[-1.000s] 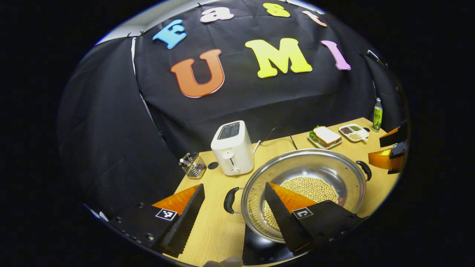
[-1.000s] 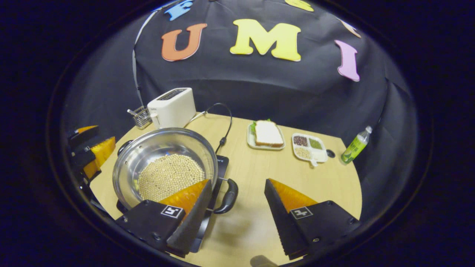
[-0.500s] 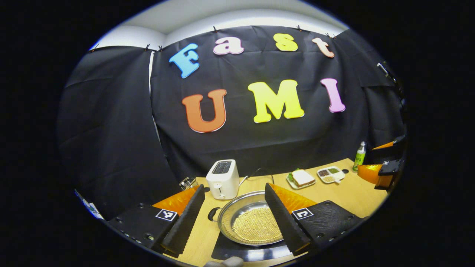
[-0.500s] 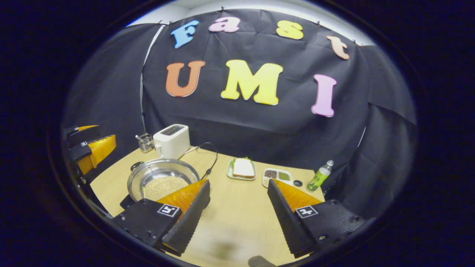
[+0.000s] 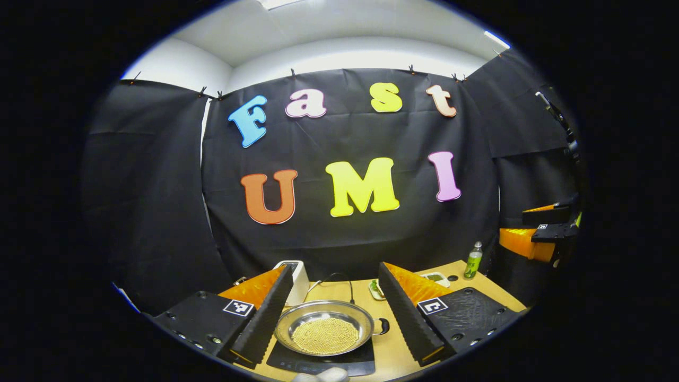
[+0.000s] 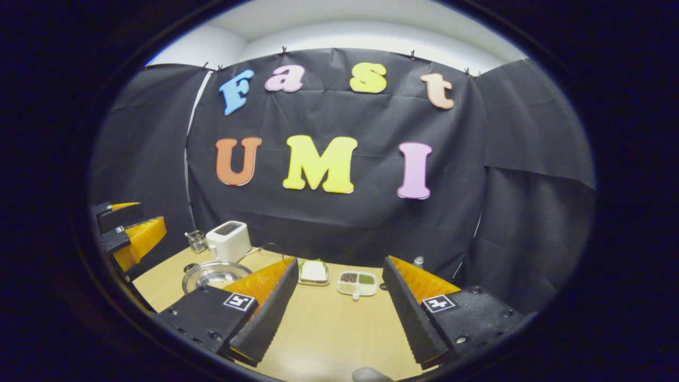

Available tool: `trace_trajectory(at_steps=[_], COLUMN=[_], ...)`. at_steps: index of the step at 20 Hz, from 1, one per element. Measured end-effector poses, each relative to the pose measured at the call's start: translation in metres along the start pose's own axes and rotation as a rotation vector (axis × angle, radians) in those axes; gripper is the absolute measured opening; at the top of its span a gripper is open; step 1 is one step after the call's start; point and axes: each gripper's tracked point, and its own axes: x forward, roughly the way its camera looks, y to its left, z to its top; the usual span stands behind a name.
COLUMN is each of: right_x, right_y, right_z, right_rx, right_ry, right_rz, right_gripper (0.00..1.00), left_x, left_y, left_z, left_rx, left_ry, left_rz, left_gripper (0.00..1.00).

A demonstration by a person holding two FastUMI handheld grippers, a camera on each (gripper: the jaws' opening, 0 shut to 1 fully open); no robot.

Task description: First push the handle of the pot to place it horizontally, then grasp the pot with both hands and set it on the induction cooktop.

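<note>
Wooden table [image 6: 329, 329], round steel pot [image 5: 324, 331]

No text can be read; the bottle [image 5: 472, 260] label is too small.

We hold our right gripper [image 6: 339, 302] spread wide above the table's [image 6: 339, 329] near edge; the pot [image 6: 212, 274] sits at its left edge.

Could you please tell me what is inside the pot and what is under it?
The pot holds a layer of pale beans covering its bottom. It rests on the black induction cooktop; the cooktop's middle is hidden beneath it.
</note>
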Motion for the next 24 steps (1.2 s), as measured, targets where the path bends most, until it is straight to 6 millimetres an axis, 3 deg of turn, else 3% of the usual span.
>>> trace_trajectory(at_steps=[3, 8, 18, 24], right_x=[-0.014, -0.029, -0.043, -0.047], right_y=[-0.029, -0.056, -0.072, -0.068], right_z=[0.022, 0.033, 0.037, 0.034], right_rx=[0.022, 0.041, 0.068, 0.067], right_ry=[-0.057, -0.085, -0.101, -0.082], right_rz=[-0.041, -0.077, -0.105, -0.103], right_gripper=[1.00, 1.00, 0.99, 1.00], left_x=[-0.003, -0.003, -0.004, -0.008], left_y=[-0.021, -0.034, -0.038, -0.035], left_z=[0.015, 0.032, 0.044, 0.042], left_rx=[-0.017, -0.038, -0.056, -0.061], left_ry=[-0.020, -0.050, -0.078, -0.073], left_rz=[-0.037, -0.047, -0.040, -0.038], left_gripper=[0.96, 0.96, 0.96, 0.96])
